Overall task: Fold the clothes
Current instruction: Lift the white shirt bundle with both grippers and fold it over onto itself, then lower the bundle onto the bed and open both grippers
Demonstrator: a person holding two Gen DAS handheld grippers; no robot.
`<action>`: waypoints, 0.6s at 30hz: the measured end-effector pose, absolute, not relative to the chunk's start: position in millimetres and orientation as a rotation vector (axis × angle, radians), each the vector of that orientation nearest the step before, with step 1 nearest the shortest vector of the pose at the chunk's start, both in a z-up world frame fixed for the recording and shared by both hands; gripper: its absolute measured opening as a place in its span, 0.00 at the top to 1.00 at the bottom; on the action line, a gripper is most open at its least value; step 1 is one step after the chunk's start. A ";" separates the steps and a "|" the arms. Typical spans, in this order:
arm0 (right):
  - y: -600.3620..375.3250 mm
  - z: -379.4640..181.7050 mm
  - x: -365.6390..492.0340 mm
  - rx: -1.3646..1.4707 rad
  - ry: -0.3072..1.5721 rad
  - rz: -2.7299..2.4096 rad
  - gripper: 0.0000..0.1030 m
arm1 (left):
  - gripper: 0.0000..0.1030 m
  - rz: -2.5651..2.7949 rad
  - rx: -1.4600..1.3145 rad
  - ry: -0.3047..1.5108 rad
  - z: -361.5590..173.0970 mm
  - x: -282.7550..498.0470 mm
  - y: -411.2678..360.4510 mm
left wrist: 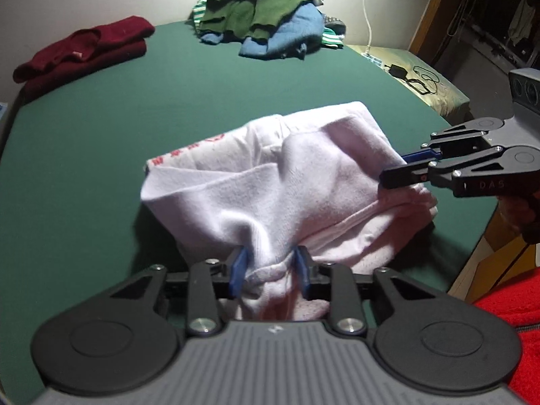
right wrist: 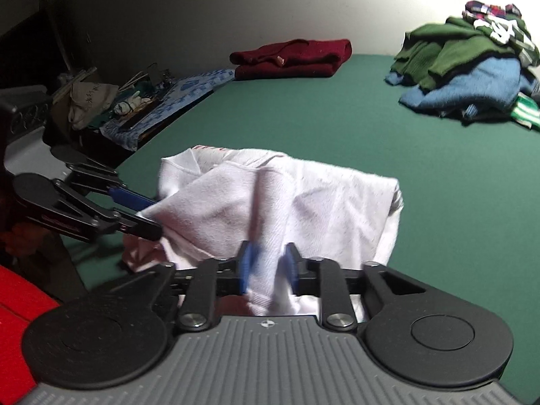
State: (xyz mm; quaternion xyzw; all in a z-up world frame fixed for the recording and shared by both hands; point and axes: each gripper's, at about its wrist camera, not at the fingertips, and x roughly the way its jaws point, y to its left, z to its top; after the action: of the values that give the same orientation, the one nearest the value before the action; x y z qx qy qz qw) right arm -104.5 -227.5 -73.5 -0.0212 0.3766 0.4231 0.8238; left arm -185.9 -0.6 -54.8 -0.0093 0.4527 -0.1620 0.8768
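A white garment (left wrist: 303,182) with red print lies bunched on the green table (left wrist: 168,84), lifted at its near edge. My left gripper (left wrist: 270,266) is shut on a gathered fold of it, with cloth squeezed between the blue pads. My right gripper (left wrist: 401,168) comes in from the right and pinches the garment's right edge. In the right wrist view the white garment (right wrist: 320,202) drapes over my right gripper (right wrist: 268,266), which is shut on the cloth. There my left gripper (right wrist: 152,216) grips the garment's left corner.
A folded maroon sweater (left wrist: 84,50) (right wrist: 293,55) sits at the far side. A heap of green, blue and striped clothes (left wrist: 263,17) (right wrist: 465,67) lies at the back. A charger and cables (left wrist: 415,77) and clutter (right wrist: 118,108) lie beyond the table edges. A red sleeve (left wrist: 513,303) is close by.
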 end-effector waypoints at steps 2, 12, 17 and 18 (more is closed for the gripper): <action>-233.3 -69.5 -108.7 -0.024 0.801 0.912 0.93 | 0.90 -0.375 -0.032 0.937 -50.8 -191.4 1.3; -252.0 -77.2 -129.4 0.009 0.916 0.895 0.94 | 0.92 -0.490 -0.040 1.005 -61.7 -206.8 3.5; -247.6 -70.9 -134.4 -0.045 0.919 0.917 0.86 | 0.90 -0.554 0.017 0.972 -42.5 -215.0 2.4; -248.9 -65.2 -135.3 -0.054 0.905 0.923 0.85 | 0.87 -0.555 0.017 0.958 -35.4 -216.6 5.3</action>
State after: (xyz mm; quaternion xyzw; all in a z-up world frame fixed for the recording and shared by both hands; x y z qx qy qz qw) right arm -135.3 -248.9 -65.2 -0.0251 0.4218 0.4298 0.7979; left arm -216.6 5.3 -35.4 0.0079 0.4547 -0.2636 0.8507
